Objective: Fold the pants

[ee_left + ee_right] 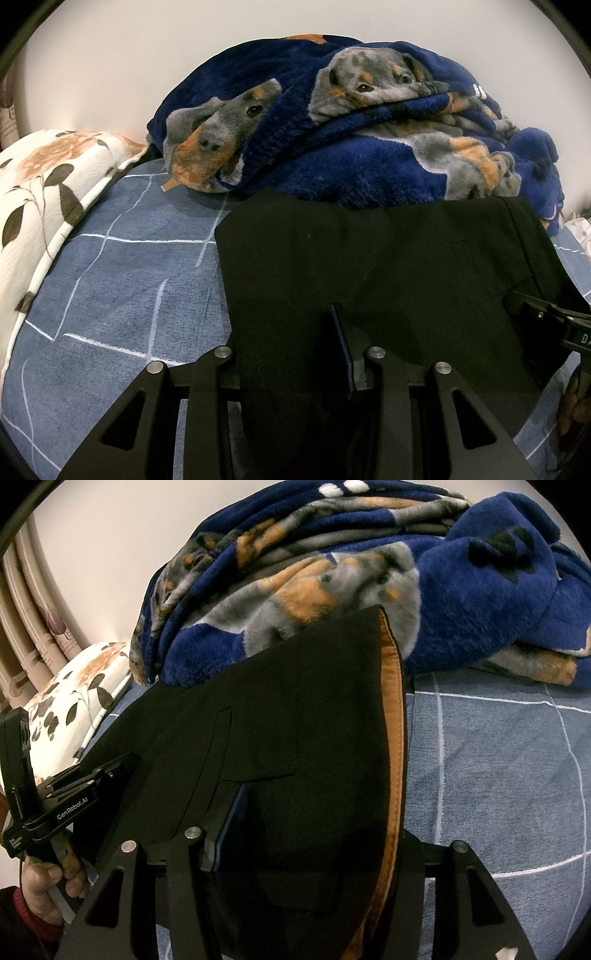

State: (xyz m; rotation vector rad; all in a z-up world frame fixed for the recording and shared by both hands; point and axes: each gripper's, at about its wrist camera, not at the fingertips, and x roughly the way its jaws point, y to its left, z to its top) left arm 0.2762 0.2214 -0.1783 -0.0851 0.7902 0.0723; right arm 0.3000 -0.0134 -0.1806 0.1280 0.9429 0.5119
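Mostly matte black pants (369, 258), flat-folded.

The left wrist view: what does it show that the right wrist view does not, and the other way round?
Only the left wrist view shows two whole dog faces on the blue fleece blanket and the far left corner of the black pants.

Only the right wrist view shows the orange-brown lining along the right edge of the pants, the beige curtains, and the hand holding the left gripper.

Both show the pants draped over the gripper fingers, the blanket, the floral pillow and the blue checked sheet.
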